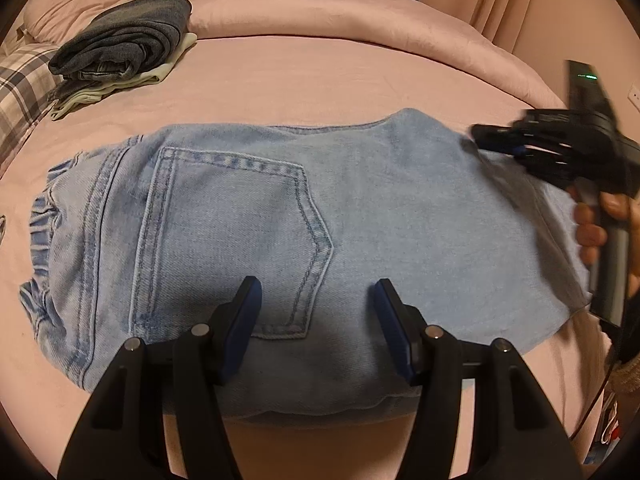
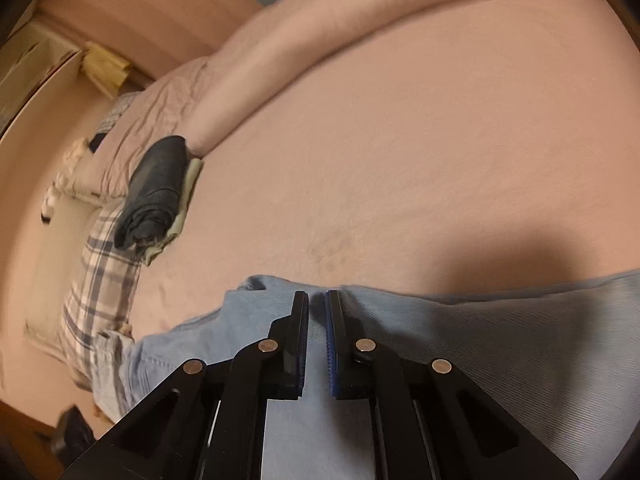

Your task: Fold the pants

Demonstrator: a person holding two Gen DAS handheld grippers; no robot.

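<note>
Light blue jeans [image 1: 248, 224] lie folded flat on the pink bed, back pocket up, waistband to the left. My left gripper [image 1: 316, 292] is open and empty, hovering over the near part of the jeans by the pocket. My right gripper [image 1: 480, 138] is blurred over the far right corner of the jeans in the left wrist view. In the right wrist view the right gripper [image 2: 317, 300] has its jaws nearly closed with a narrow gap, nothing between them, above the jeans [image 2: 460, 340] near their far edge.
A stack of folded dark jeans and pale garments [image 1: 124, 48] sits at the far left of the bed, also in the right wrist view [image 2: 160, 188]. A plaid pillow [image 1: 20, 92] lies at the left. A rolled pink duvet [image 1: 340, 8] runs along the back.
</note>
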